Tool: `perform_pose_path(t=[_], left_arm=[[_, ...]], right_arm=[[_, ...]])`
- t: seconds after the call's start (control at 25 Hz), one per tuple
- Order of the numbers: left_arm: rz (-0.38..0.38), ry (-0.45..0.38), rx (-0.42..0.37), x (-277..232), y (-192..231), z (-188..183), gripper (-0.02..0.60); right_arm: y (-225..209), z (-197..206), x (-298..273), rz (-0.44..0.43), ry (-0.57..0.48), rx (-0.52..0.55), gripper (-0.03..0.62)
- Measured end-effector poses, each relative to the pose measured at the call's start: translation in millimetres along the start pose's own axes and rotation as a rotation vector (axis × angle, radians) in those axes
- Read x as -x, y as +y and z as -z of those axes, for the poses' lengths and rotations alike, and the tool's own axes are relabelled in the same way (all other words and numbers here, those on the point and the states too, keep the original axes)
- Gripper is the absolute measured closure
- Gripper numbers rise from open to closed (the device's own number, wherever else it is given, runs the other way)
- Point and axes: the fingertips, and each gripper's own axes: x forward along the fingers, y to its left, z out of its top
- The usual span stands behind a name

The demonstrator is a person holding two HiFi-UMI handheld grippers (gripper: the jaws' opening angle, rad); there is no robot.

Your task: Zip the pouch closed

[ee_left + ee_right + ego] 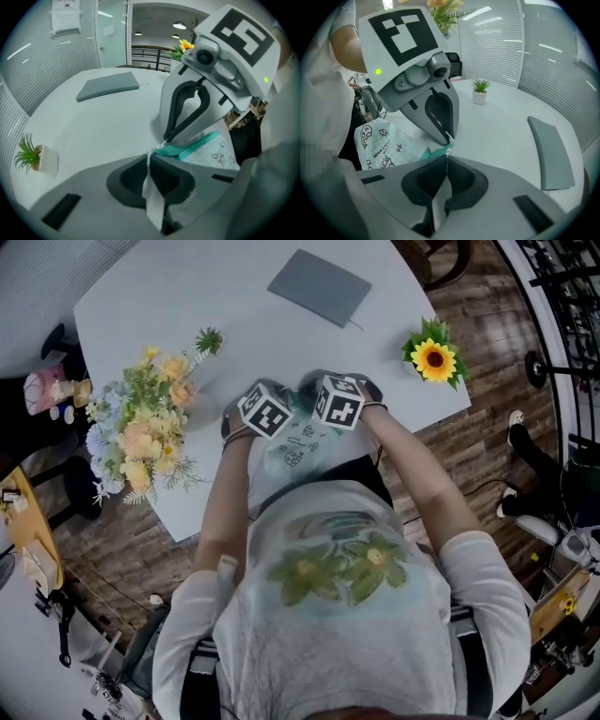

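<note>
A mint-patterned pouch (295,451) with a teal zipper band (187,150) lies at the near edge of the white table (234,306), right in front of the person. Both grippers meet tip to tip at the zipper's far end. My left gripper (149,157) is shut on a white strip at the pouch's end. My right gripper (446,159) is shut on a thin white zipper pull. In the left gripper view the right gripper (165,138) pinches right at the end of the teal band. In the right gripper view the left gripper (449,138) stands just beyond the pouch (384,143).
A grey flat pad (320,286) lies at the table's far side. A sunflower (434,359) sits at the right corner, a flower bouquet (141,427) at the left, and a small potted plant (208,340) behind the left gripper. The table's front edge runs under the pouch.
</note>
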Motion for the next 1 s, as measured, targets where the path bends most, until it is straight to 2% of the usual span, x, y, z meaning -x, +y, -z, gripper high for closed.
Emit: perform_pose_path(t=[1.0], left_arm=[[-0.011, -0.033, 0.014, 1.5, 0.6, -0.3, 0.561]], right_arm=[[7.9, 8.1, 8.2, 0.002, 0.001, 0.004, 0.574]])
